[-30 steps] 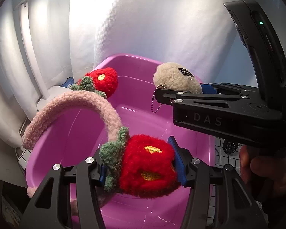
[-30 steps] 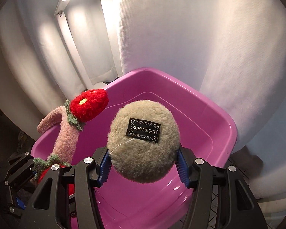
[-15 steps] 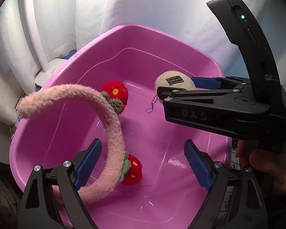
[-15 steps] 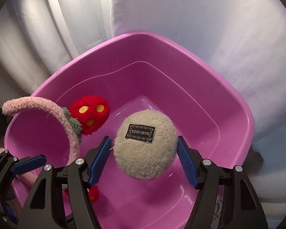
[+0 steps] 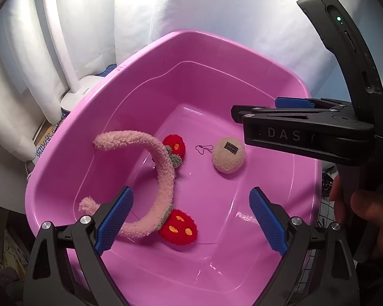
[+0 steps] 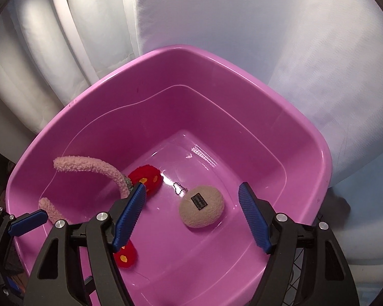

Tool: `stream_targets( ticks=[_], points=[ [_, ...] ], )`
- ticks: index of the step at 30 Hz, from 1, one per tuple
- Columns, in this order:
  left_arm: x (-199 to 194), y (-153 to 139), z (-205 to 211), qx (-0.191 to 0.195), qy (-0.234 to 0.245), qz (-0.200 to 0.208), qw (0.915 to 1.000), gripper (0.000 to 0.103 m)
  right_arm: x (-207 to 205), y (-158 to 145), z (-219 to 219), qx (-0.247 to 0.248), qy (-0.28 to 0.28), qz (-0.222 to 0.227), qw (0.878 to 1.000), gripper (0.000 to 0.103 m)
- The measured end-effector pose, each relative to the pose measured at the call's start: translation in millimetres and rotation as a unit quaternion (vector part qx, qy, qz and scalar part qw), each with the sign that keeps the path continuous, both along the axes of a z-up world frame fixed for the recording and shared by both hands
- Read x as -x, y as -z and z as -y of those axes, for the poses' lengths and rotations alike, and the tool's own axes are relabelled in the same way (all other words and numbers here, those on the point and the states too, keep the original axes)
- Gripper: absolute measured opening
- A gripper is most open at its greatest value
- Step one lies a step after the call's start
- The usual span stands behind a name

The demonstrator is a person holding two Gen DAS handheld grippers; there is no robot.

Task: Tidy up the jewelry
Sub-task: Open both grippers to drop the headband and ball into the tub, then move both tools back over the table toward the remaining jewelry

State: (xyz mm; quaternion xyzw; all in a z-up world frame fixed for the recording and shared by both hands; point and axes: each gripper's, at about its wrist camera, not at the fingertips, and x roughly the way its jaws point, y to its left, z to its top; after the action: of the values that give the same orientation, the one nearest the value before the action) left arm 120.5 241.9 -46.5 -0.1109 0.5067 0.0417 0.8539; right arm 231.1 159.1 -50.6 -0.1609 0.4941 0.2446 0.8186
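Note:
A fuzzy pink headband (image 5: 163, 178) with two red knitted strawberries lies on the floor of a purple plastic tub (image 5: 145, 58). It also shows in the right wrist view (image 6: 94, 168). A beige plush ball keychain (image 5: 228, 158) with a black label and a bead chain lies beside it, also in the right wrist view (image 6: 201, 205). My left gripper (image 5: 191, 219) is open and empty above the tub. My right gripper (image 6: 191, 219) is open and empty above the ball; it appears from the side in the left wrist view (image 5: 293, 117).
White curtains hang behind the tub (image 6: 217, 58). A white appliance base (image 5: 79, 97) and a printed box stand left of the tub. A person's hand (image 5: 365, 211) holds the right gripper's handle at the right edge.
Both grippers opened and let go. The headband and the plush ball dropped to the tub floor. Both grippers have risen away from them.

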Motion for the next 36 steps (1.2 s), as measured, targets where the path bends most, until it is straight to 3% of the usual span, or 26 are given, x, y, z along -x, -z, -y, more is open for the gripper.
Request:
stream_targets(
  ticks=[11,22,27,31,36],
  points=[
    [7.4,-9.9,1.9,-0.012,-0.014,0.010,0.9998,0.090,7.3,-5.1,7.1,-0.008,0.009,0.011,1.000,0.072],
    [23.2,-25.4,8.4,-0.046,-0.041,0.041,0.9973,0.094,44.7,-39.7,43.9,-0.054,0.025,0.070,0.996,0.072],
    [35.7,-38.4,17.4,-0.063,-0.053,0.067,0.9943,0.094,66.7,-63.6,81.3,-0.110,0.055,0.081,0.989,0.083],
    [45.8,-47.8,29.4,-0.061,-0.054,0.079,0.9936,0.094,86.7,-74.2,122.9,-0.157,0.087,0.080,0.981,0.084],
    [59.9,-58.4,50.8,-0.059,-0.049,0.091,0.9929,0.094,122.8,-72.5,181.3,-0.175,0.124,0.082,0.973,0.088]
  ],
)
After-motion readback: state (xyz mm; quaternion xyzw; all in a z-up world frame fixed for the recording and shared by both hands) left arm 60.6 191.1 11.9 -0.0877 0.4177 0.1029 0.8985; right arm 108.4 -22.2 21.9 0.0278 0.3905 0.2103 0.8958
